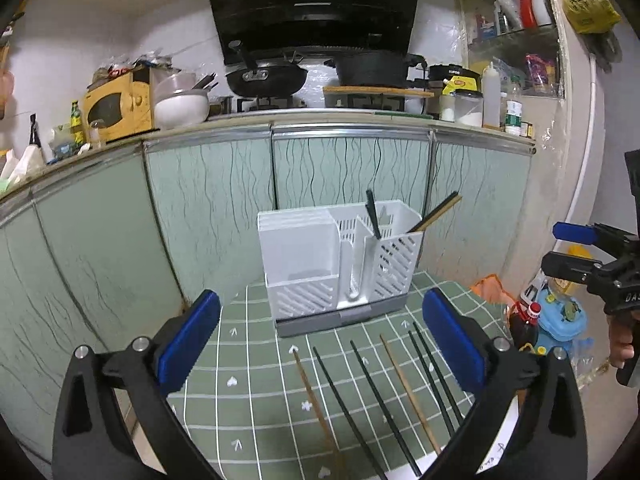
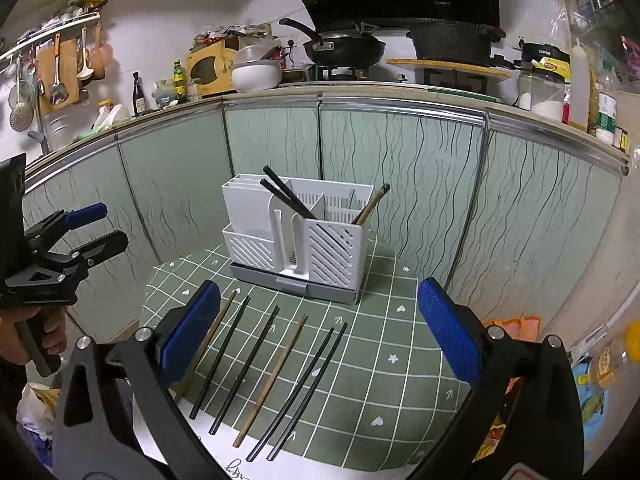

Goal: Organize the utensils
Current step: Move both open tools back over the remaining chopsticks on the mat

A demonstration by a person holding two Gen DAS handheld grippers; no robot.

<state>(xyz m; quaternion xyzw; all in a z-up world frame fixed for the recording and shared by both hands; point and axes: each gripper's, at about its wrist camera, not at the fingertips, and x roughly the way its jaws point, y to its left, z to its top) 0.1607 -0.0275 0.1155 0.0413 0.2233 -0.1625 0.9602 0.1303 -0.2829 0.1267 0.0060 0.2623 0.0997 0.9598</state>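
Chopsticks [image 1: 372,396] lie in a loose row on the green checked cloth [image 1: 256,360], seen from the left wrist between and just ahead of the left gripper [image 1: 320,344], whose blue pads stand wide apart with nothing in them. Beyond the row stands the white utensil holder [image 1: 340,260], with dark chopsticks [image 1: 373,218] and a wooden pair [image 1: 438,213] leaning in its right-hand compartments. Far off to the right hangs the right gripper [image 1: 568,250], fingers parted and empty.

From the right wrist, the same six loose chopsticks [image 2: 276,372] spread between the right gripper's [image 2: 320,332] released fingers, the leftmost partly hidden behind its left pad [image 2: 192,332]. The holder [image 2: 304,240] sits straight ahead past them. The left gripper [image 2: 100,228] hovers far left, parted, holding nothing.
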